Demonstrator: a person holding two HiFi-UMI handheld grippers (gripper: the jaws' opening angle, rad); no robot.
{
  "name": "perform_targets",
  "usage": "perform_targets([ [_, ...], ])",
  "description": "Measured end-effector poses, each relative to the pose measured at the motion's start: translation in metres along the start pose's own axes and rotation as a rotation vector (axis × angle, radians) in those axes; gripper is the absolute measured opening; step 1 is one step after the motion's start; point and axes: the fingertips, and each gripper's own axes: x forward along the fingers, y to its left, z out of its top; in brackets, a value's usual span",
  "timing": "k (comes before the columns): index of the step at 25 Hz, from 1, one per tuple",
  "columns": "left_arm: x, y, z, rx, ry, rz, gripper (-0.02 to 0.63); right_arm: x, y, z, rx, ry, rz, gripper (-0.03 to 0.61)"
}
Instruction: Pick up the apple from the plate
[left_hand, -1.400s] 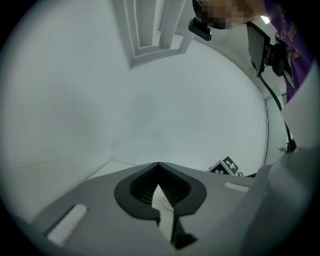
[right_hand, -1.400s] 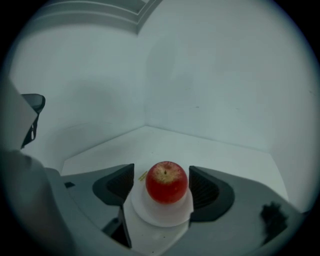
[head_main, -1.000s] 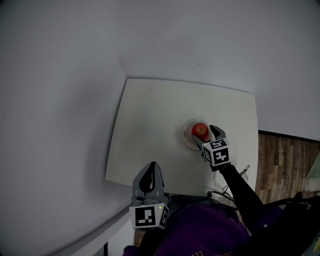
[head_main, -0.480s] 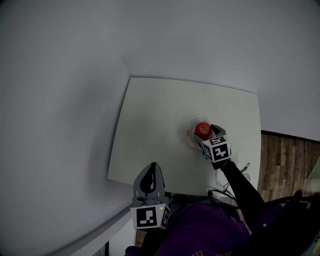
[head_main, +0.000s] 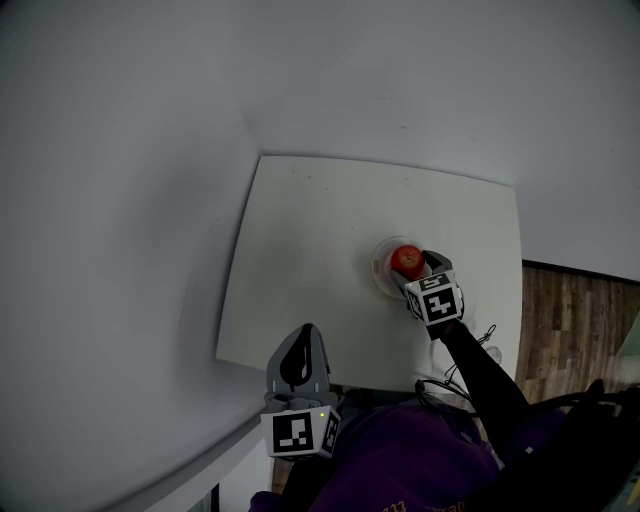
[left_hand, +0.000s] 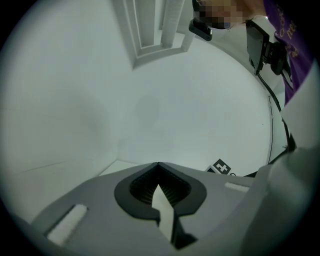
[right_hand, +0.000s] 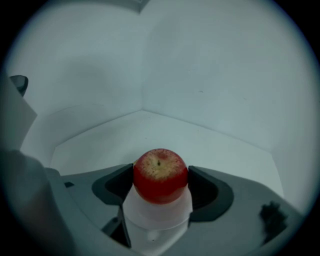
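Observation:
A red apple (head_main: 406, 260) sits on a small white plate (head_main: 378, 268) right of the middle of the white table (head_main: 300, 250). My right gripper (head_main: 413, 268) reaches in from the near right. In the right gripper view the apple (right_hand: 160, 176) fills the gap between the two dark pads (right_hand: 116, 186), which touch it on both sides, and the plate (right_hand: 157, 216) shows white beneath it. My left gripper (head_main: 297, 366) hangs off the table's near edge, its jaws (left_hand: 158, 165) shut on nothing.
The table stands in a corner of pale walls (head_main: 120, 200). Wooden floor (head_main: 570, 330) shows at the right. A thin cable (head_main: 487, 342) lies by the table's near right corner. A person's purple sleeve (head_main: 400, 460) fills the bottom.
The right gripper's jaws have drawn in around the apple over the last second. The left gripper has stayed where it was.

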Motion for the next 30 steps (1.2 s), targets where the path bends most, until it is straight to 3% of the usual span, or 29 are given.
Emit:
perform_targets([
  [13, 0.010, -0.013, 0.001, -0.007, -0.012, -0.049, 0.006, -0.017, -0.007, 0.014, 0.001, -0.058, -0.022, 0.353],
  [30, 0.028, -0.058, 0.001, -0.018, -0.024, -0.152, 0.006, -0.048, -0.017, -0.004, 0.021, -0.071, -0.020, 0.353],
])
